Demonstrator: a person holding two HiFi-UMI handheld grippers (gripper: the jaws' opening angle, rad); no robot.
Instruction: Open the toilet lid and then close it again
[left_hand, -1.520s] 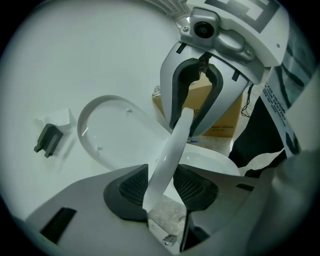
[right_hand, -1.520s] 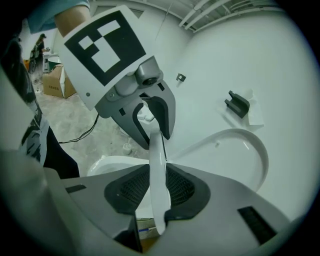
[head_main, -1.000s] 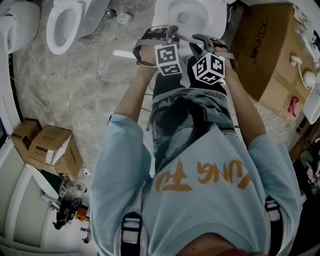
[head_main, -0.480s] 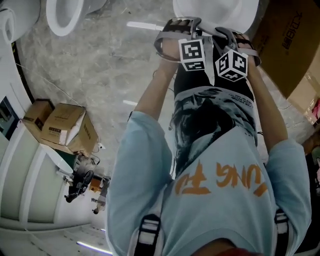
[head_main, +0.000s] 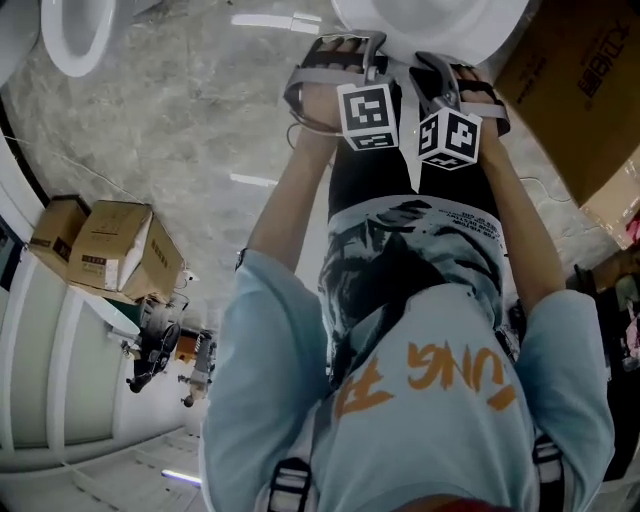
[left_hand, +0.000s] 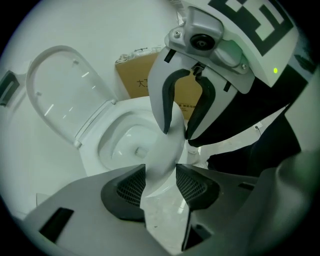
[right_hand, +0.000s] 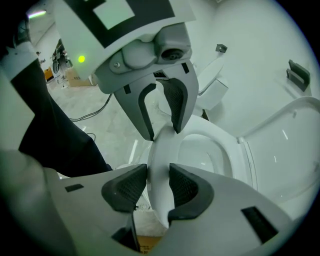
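Note:
The white toilet (head_main: 430, 20) stands at the top of the head view. Its lid (left_hand: 65, 95) leans back upright, also shown as lid (right_hand: 295, 145). The bowl (left_hand: 125, 142) is uncovered. The white seat ring (right_hand: 160, 150) runs between both pairs of jaws at its front edge. My left gripper (left_hand: 160, 172) is shut on the ring's rim, and my right gripper (right_hand: 158, 180) is shut on it close beside. Each camera shows the other gripper pinching the same rim: right gripper (left_hand: 177, 131), left gripper (right_hand: 162, 132). From above, the two marker cubes (head_main: 365, 115) sit side by side.
A large cardboard box (head_main: 590, 90) stands right of the toilet, also seen as box (left_hand: 142, 75). A second toilet (head_main: 75, 35) is at the top left, small cartons (head_main: 105, 250) lie at the left. A cable lies on the marble floor (head_main: 190, 130).
Both grippers, still side by side at the toilet's front, have sunk lower together. The head view has shifted, and the second toilet has slid toward the top left corner.

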